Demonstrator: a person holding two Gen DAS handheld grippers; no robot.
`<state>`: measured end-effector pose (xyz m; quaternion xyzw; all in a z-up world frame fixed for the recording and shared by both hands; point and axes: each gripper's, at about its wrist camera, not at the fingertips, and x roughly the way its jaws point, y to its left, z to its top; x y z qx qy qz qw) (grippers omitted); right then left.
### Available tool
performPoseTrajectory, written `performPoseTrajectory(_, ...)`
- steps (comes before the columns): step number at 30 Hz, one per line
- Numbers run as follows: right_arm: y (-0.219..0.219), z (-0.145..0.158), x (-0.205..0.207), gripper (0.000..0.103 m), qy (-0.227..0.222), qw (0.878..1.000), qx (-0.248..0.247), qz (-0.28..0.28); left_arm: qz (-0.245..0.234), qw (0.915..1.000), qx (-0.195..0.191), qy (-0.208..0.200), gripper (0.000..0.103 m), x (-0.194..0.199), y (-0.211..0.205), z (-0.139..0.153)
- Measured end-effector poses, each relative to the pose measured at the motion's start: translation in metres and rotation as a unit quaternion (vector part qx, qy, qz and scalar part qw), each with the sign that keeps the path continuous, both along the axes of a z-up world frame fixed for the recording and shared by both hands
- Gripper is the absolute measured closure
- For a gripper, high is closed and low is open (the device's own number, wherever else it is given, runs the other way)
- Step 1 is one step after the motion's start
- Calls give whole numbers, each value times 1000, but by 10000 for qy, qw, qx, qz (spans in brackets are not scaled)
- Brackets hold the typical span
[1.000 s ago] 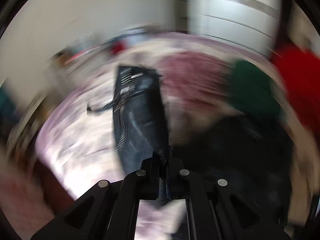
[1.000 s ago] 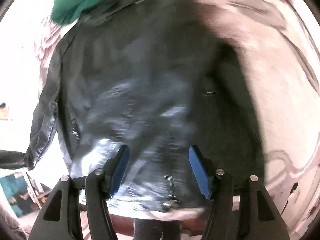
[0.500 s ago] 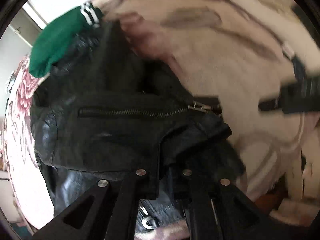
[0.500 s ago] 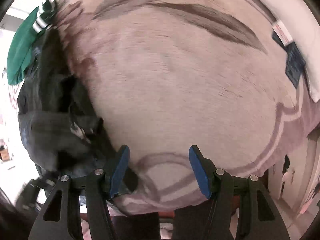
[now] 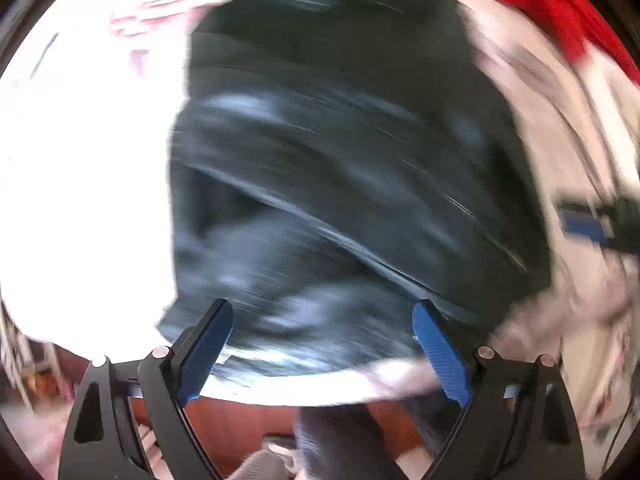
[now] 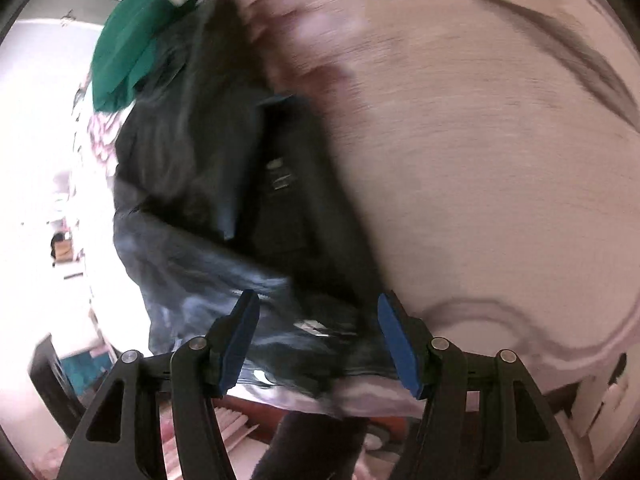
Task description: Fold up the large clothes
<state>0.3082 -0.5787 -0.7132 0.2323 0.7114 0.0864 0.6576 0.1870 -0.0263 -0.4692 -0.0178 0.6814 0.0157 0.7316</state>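
The black jacket (image 5: 340,168) lies on the bed (image 6: 500,160); the left gripper (image 5: 324,344) has just been opening and hangs above it, empty; the right gripper (image 6: 318,340) gapes above its edge, gripping nothing.

Glossy black leather jacket (image 6: 208,208) lies on a matt, plush blanket (image 6: 500,184).

A home bedroom: clothes lie on a bed's patterned blanket (image 6: 500,184) (pinkish, with dark swirls).
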Motion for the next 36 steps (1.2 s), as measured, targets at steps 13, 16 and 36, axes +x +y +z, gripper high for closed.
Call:
performPoseTrajectory(13,92,-49,48,39,-135,9912,-186,1307,400,9918,1174,-308,9,175,94,-90)
performPoseTrajectory(16,97,-63,53,39,219,9872,102,1576,174,9895,1387,-357,0,185,81,-102)
performPoseTrajectory(36,41,9,53,73,-352,9987,-339,117,886,9839,928,-1244,0,137,101,5)
